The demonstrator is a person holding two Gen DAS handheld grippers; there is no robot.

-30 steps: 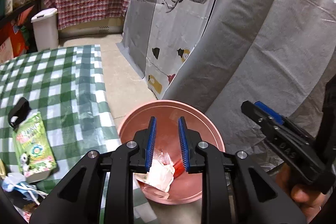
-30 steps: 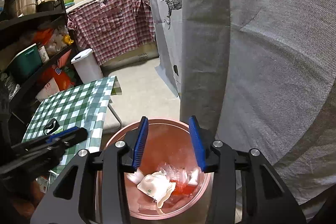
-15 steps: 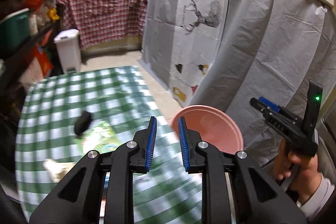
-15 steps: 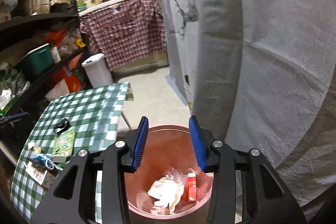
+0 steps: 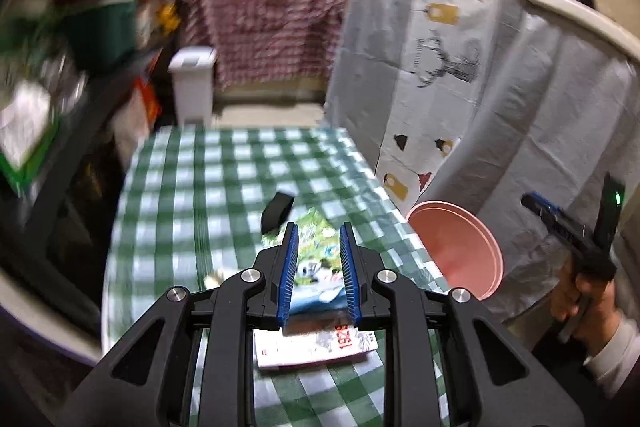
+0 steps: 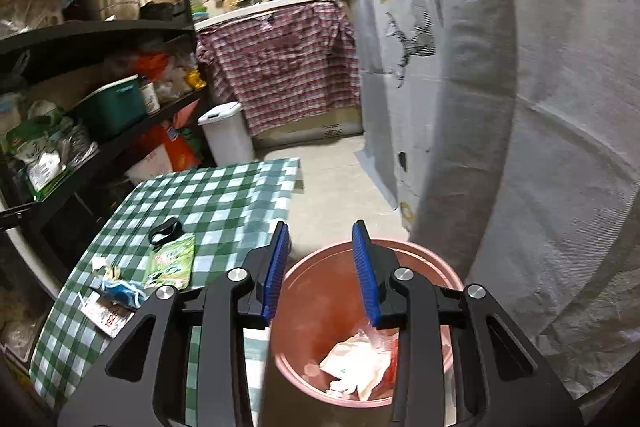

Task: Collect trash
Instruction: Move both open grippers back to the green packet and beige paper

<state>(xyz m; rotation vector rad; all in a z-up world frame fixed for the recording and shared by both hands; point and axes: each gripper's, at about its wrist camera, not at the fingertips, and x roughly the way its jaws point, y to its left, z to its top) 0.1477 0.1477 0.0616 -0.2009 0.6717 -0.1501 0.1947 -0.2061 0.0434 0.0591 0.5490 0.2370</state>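
Trash lies on the green-checked table (image 6: pixel 224 195): a green packet (image 6: pixel 172 261), a blue mask (image 6: pixel 120 291), a card (image 6: pixel 106 313) and a black clip (image 6: pixel 164 229). More sits in the pink bin (image 6: pixel 320 267) beside it. The left claw (image 5: pixel 319 273) hangs narrowly open above the packet, seemingly empty. The right claw (image 6: pixel 322 273), just been closing, is empty over the bin.

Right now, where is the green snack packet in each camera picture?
Left wrist: the green snack packet lies on the checked tablecloth, seen in the middle, between the left gripper fingers, just below the black strap.
Right wrist: the packet lies lower left, just below the strap.
Shared landmark: the pink bin beside the table.
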